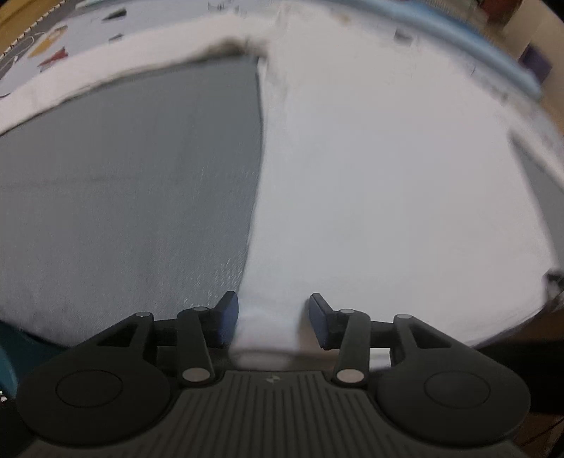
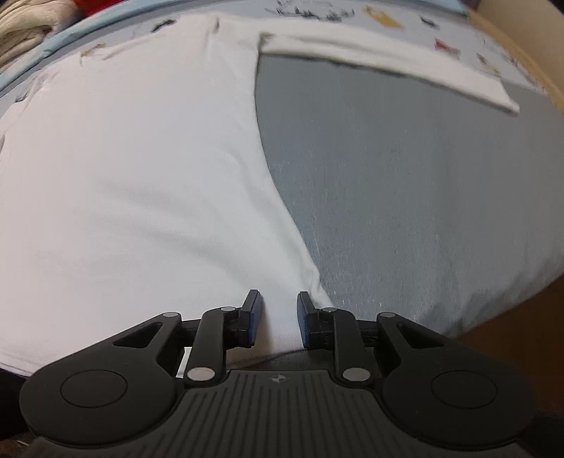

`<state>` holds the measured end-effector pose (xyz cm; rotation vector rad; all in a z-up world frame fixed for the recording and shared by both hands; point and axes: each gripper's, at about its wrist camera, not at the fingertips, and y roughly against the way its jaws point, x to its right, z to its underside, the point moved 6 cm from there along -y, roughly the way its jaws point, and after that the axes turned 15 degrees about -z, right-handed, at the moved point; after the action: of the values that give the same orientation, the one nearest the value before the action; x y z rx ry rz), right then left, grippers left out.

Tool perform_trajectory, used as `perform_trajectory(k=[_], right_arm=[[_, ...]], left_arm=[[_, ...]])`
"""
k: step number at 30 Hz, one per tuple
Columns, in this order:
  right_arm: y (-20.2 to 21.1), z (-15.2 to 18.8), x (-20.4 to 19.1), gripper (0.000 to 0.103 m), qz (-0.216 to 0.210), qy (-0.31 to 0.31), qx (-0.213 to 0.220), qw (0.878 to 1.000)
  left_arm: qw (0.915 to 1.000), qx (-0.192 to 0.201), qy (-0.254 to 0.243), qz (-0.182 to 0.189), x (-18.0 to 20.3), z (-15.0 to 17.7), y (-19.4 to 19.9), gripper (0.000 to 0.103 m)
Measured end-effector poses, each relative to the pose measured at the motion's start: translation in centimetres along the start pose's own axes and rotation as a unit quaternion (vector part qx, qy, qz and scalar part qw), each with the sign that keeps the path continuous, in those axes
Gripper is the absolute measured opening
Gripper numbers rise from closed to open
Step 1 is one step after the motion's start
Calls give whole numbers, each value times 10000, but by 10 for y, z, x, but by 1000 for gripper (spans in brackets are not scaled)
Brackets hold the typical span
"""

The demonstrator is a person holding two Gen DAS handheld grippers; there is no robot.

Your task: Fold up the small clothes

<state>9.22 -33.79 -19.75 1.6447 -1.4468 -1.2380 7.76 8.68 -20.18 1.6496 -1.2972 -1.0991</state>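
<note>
A white T-shirt (image 1: 387, 176) lies flat on a grey pad (image 1: 123, 193), one sleeve (image 1: 105, 70) stretched out to the left at the far end. My left gripper (image 1: 271, 317) points down over the shirt's near hem by its left side edge. Its jaws are apart, and a small ridge of white cloth stands loose between them. In the right wrist view the same T-shirt (image 2: 123, 176) fills the left, with its other sleeve (image 2: 387, 67) reaching right across the grey pad (image 2: 405, 193). My right gripper (image 2: 278, 317) stands open over the hem near the right side edge, its pads not pressing the cloth.
A light printed sheet (image 1: 53, 38) lies beyond the shirt, also seen as the printed sheet (image 2: 387, 17) in the right view. Folded beige cloths (image 2: 28, 21) are stacked at the far left. A blue border (image 1: 476, 45) runs along the far right. The grey pad's edge drops off at the near right.
</note>
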Motion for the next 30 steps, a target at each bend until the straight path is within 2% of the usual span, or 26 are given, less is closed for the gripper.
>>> perform_trajectory(k=[1, 3, 5, 7, 11, 13, 16, 20, 21, 23, 26, 28, 30], right_arm=[[4, -4, -3, 23, -28, 47, 102, 9999], [18, -13, -9, 23, -217, 41, 569, 9981], [36, -23, -13, 23, -368, 67, 1099, 9932], [54, -33, -17, 23, -430, 162, 1594, 9861], [87, -51, -20, 24, -619, 178, 2253, 9722], [106, -60, -26, 24, -759, 143, 2505, 9650], [138, -96, -29, 26, -1020, 172, 2987, 9487], [176, -135, -40, 43, -1165, 657, 3610, 9229], [180, -143, -42, 47, -1181, 788, 3715, 9175], [182, -153, -48, 49, -1135, 1045, 3814, 9114], [165, -162, -48, 49, -1070, 1194, 3745, 9132], [146, -159, -45, 49, -1022, 1122, 3657, 9183], [122, -153, -41, 49, -973, 957, 3296, 9342]], left_arm=[[10000, 75, 15, -10, 0, -2, 3, 49], [9991, 369, 168, 151, -2, -12, 16, 51], [9960, 798, 311, 251, -3, -22, 32, 60], [9910, 1259, 437, 120, -5, -29, 46, 74], [9803, 1911, 467, -155, 0, -41, 62, 79], [9724, 2257, 533, -259, 1, -43, 74, 81], [9615, 2635, 665, -406, 2, -48, 92, 81], [9478, 3029, 774, -619, 0, -54, 109, 81], [9450, 3103, 783, -674, -1, -56, 113, 81], [9413, 3181, 831, -769, -2, -64, 120, 83], [9374, 3296, 791, -796, -7, -86, 133, 84], [9305, 3471, 776, -872, -12, -106, 145, 84], [9260, 3575, 808, -909, -20, -128, 152, 84]])
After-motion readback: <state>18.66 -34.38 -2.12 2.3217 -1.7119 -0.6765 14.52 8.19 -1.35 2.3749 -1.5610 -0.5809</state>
